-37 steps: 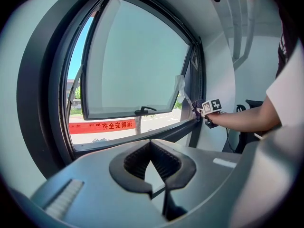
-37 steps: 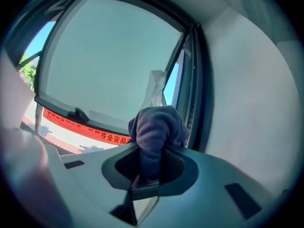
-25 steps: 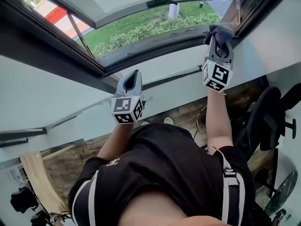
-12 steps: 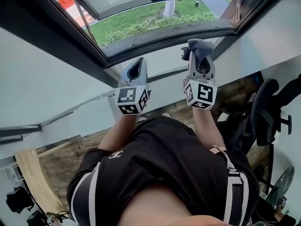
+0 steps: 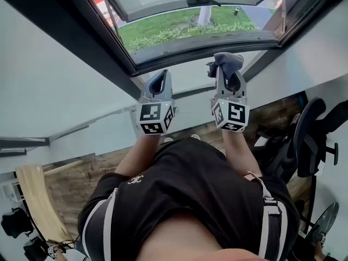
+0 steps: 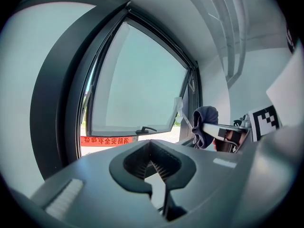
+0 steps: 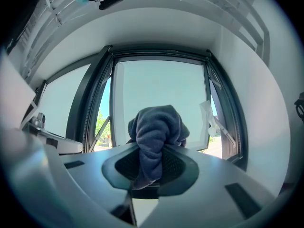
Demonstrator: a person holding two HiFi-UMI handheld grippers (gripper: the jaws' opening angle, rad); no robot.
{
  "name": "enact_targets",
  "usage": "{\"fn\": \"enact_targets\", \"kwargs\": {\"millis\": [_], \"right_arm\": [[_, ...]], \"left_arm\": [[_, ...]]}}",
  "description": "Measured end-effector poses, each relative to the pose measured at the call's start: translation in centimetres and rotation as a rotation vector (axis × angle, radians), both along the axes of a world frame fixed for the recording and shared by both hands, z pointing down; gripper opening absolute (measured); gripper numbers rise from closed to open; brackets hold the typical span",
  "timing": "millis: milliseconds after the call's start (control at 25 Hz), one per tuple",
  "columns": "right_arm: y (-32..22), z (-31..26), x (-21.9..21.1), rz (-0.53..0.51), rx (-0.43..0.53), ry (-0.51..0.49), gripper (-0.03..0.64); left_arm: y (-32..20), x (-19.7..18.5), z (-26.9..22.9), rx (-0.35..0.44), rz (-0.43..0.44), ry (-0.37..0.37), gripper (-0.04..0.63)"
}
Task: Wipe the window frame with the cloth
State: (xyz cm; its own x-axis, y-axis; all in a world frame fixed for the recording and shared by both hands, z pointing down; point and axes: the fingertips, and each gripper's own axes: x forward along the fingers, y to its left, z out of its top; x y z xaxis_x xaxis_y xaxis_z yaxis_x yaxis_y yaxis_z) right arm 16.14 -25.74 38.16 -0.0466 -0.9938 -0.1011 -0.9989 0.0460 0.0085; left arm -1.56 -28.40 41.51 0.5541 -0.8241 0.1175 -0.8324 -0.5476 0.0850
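The dark window frame (image 5: 206, 41) runs across the top of the head view, with its sash pushed open outward. A grey-blue cloth (image 5: 227, 60) is bunched in my right gripper (image 5: 228, 69), which is shut on it and held just below the frame's lower bar, off the frame. In the right gripper view the cloth (image 7: 156, 132) bulges up out of the jaws in front of the frame (image 7: 102, 89). My left gripper (image 5: 162, 76) is shut and holds nothing, level with the right one and close to its left. The left gripper view shows the frame (image 6: 61, 94) and the cloth (image 6: 205, 125).
A white wall (image 5: 65, 91) with a thin rail lies under the window. The sash handle (image 5: 209, 1) sits on the open pane. An office chair (image 5: 310, 140) stands at the right and a fan (image 5: 326, 222) at the lower right, over wooden floor.
My right gripper has pulled the cloth away from the frame's right corner, leftward and down, until it is beside the left gripper. The left gripper has shifted slightly right.
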Motion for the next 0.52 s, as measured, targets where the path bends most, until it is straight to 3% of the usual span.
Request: {"fn": "enact_targets", "kwargs": {"millis": [520], "right_arm": [[-0.38,-0.45,-0.51,-0.029,0.004,0.026,0.081]], "left_arm": [[0.53,0.07,0.15,-0.007,-0.006,0.006,0.009]]}}
